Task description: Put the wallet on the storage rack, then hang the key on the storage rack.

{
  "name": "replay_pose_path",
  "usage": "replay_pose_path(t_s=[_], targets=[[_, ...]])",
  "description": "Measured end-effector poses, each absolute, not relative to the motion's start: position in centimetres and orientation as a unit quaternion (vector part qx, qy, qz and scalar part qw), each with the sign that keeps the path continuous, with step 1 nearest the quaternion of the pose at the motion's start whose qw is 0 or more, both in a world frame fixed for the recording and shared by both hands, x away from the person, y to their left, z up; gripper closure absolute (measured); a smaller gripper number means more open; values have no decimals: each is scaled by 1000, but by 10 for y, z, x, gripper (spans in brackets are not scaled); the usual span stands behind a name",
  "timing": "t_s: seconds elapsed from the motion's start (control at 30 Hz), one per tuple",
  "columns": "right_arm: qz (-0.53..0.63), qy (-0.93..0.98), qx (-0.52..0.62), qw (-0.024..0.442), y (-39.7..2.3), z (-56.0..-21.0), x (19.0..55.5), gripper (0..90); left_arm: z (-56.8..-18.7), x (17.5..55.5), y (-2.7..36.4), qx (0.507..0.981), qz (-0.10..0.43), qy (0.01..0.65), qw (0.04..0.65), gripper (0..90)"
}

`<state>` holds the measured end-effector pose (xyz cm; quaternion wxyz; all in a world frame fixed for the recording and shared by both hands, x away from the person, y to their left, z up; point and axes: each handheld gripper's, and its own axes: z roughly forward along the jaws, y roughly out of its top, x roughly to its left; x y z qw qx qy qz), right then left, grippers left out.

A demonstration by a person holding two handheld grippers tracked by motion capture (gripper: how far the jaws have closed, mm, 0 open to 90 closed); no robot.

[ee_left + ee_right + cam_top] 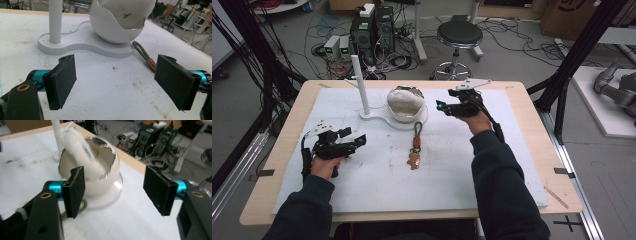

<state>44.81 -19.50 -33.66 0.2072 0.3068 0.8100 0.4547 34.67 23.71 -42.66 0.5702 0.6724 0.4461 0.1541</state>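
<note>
Bowl (100, 177) just beyond open right gripper (115, 192), nothing held

White bowl (406, 104), white stand (367, 114), olive-green cord (417, 130), orange tag (414, 160)

We have bare white worktop (452, 175) along the near edge and between our two forearms; a hand could sweep across there freely. In the middle lies a keychain (415, 150), its green loop reaching toward the white stand base (377, 118). That base carries two obstacles: an upright white post (360, 84) on its left and a round bowl (406, 104) on its right, with a narrow gap between them. Our right gripper (443, 107) hangs just beside the bowl, jaws apart with nothing between them. Our left gripper (354, 137), also spread wide, has open surface ahead up to the base.
</note>
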Motion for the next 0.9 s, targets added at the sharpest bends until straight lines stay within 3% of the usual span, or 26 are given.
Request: replay_pose_path(t_s=[0.07,0.23,0.43,0.9], targets=[[436,818,328,184,-208,-344,438,272,-427,347,237,675,156,445,567,176],[442,805,354,175,-245,-377,401,252,-426,345,236,676,167,443,565,178],[443,793,377,180,-267,-400,382,249,-425,343,233,675,174,443,564,180],[461,769,396,200,-284,-402,367,249,-428,344,228,684,166,440,558,183]])
